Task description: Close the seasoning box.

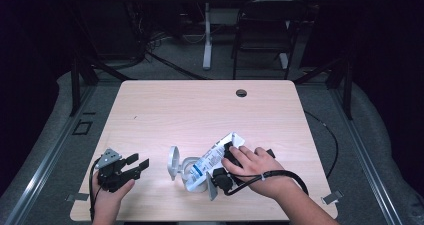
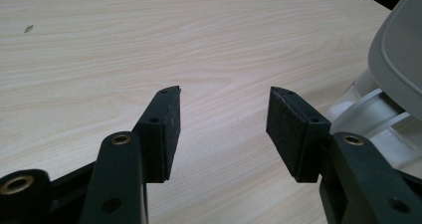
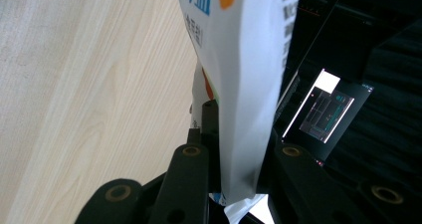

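The pouch (image 1: 212, 158) lies tilted over the container (image 1: 196, 174), right of its lid (image 1: 173, 162).

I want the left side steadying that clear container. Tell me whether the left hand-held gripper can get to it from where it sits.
Probably yes. The left hand-held gripper stands open with bare table between it and the clear container; the pouch enters from the far side.

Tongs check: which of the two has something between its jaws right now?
The right tongs, clamped on the white printed pouch over the clear jar. The left tongs stand open over bare table.
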`<state>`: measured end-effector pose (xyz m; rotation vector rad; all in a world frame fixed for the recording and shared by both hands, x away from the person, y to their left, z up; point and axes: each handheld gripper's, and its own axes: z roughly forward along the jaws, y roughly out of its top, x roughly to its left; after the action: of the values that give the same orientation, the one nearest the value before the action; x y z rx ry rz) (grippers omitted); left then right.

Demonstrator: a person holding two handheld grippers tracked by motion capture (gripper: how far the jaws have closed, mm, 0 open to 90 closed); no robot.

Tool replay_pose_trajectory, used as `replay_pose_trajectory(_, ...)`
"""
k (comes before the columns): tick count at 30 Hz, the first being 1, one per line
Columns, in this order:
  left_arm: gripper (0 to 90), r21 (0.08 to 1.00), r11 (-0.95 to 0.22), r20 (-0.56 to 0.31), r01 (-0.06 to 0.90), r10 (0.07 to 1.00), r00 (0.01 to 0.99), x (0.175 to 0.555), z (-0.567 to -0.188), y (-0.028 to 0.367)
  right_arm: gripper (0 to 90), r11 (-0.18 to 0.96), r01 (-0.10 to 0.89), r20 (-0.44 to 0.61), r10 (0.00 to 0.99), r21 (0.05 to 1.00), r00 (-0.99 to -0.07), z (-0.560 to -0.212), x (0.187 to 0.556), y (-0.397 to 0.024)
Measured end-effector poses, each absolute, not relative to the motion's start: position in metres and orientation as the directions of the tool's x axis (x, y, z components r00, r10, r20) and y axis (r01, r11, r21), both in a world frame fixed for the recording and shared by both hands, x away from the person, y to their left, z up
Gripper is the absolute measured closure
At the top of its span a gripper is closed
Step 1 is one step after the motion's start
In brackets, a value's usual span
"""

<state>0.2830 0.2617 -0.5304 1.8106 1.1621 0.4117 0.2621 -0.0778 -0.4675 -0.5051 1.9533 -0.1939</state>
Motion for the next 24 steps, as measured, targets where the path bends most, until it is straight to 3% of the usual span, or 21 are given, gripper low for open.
replay_pose_trajectory(24, 47.8, 0.830, -0.133, -0.190, 0.542, 0.846, 0.498, 0.2830, -0.5306, 0.2619, 84.5, 0.889, -0.265, -0.826, -0.449, -0.374, -0.341, -0.4658, 0.2594, -0.0745)
